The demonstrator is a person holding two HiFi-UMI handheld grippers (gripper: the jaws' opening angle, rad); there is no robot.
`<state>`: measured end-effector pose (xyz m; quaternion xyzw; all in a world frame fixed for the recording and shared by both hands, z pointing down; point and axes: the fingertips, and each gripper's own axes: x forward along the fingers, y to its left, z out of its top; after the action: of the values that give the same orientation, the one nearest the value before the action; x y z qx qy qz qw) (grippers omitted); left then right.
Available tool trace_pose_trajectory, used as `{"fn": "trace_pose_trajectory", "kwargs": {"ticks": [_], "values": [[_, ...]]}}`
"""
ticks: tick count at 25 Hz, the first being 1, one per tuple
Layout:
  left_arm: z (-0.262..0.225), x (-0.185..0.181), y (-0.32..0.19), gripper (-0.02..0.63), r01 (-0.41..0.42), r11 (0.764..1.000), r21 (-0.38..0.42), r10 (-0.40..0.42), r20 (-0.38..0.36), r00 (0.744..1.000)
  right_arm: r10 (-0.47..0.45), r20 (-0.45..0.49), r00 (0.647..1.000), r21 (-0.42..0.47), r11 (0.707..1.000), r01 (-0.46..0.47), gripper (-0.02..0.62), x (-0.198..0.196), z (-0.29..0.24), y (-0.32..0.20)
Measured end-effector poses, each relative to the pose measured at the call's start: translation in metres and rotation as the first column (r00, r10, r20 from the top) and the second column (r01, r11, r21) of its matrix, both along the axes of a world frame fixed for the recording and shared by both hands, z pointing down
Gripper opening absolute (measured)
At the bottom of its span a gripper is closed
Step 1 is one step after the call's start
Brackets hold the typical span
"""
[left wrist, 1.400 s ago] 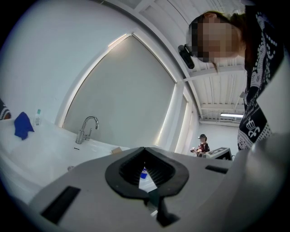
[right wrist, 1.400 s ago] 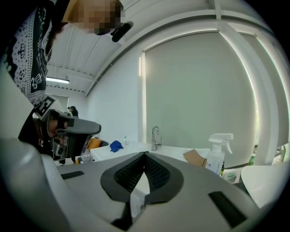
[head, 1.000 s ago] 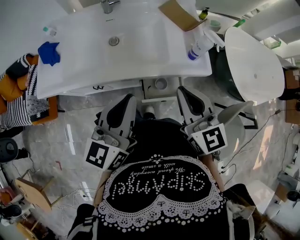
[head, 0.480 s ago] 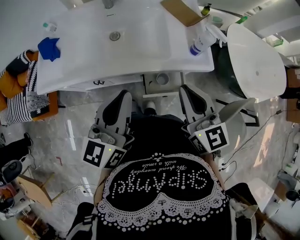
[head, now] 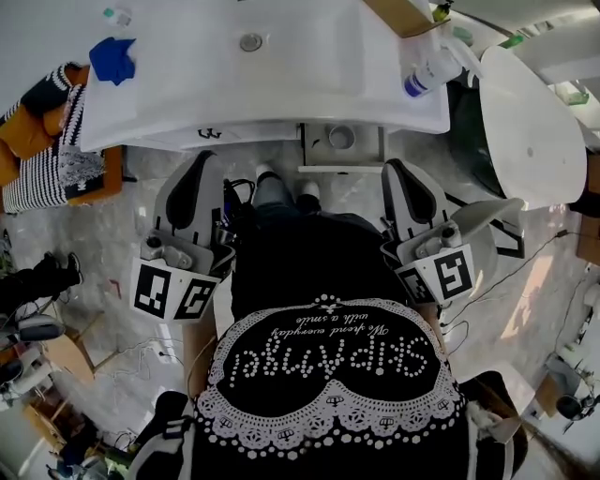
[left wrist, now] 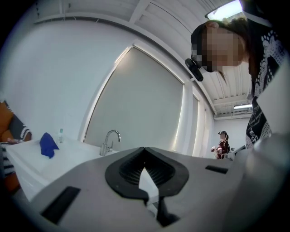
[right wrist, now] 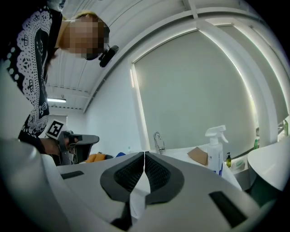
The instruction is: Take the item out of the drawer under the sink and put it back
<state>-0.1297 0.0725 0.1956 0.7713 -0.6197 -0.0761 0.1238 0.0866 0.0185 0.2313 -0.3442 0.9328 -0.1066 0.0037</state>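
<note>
The white sink (head: pixel 281 84) fills the top of the head view, with a thin strip of white cabinet front (head: pixel 169 142) below its front edge. I cannot make out an open drawer or the drawer's item. My left gripper (head: pixel 201 161) points at the strip just below the sink's edge, its jaws shut on nothing. My right gripper (head: pixel 397 169) is level with it to the right, under the sink's right end, also shut and empty. In the left gripper view the left gripper (left wrist: pixel 144 149) has its pads together. The right gripper (right wrist: pixel 144 154) shows the same in its own view.
A blue cloth (head: pixel 112 58) lies at the sink's left end. A spray bottle (head: pixel 428 73) and a cardboard box (head: pixel 403 14) are at its right end. A white rounded fixture (head: pixel 530 127) stands to the right, striped fabric on an orange seat (head: pixel 47 141) to the left, and cables (head: pixel 525 253) lie on the marble floor.
My left gripper has moved to the left and now points at the cabinet strip. The head view has shifted, so the sink sits higher and further right. The right gripper has hardly moved.
</note>
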Motion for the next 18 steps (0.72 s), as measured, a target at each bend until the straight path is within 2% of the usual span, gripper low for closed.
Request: {"fn": "trace_pose_trajectory", "kwargs": {"ticks": [5,10,18], "values": [[0.002,-0.011,0.011,0.005,0.041,0.999,-0.011,-0.041,0.023,0.999,-0.042,0.036,0.998,0.015,0.999,0.042,0.020,-0.002,-0.007,0.008],[0.001,-0.002,0.013,0.005,0.014,1.000,-0.005,-0.014,0.016,1.000,-0.114,0.026,0.993,0.028,0.993,0.113,0.020,-0.012,-0.009,0.016],[-0.003,0.005,0.011,0.005,-0.030,1.000,0.003,0.030,0.013,0.999,-0.130,-0.038,0.991,0.054,0.990,0.132,0.018,-0.023,-0.010,0.019]]}}
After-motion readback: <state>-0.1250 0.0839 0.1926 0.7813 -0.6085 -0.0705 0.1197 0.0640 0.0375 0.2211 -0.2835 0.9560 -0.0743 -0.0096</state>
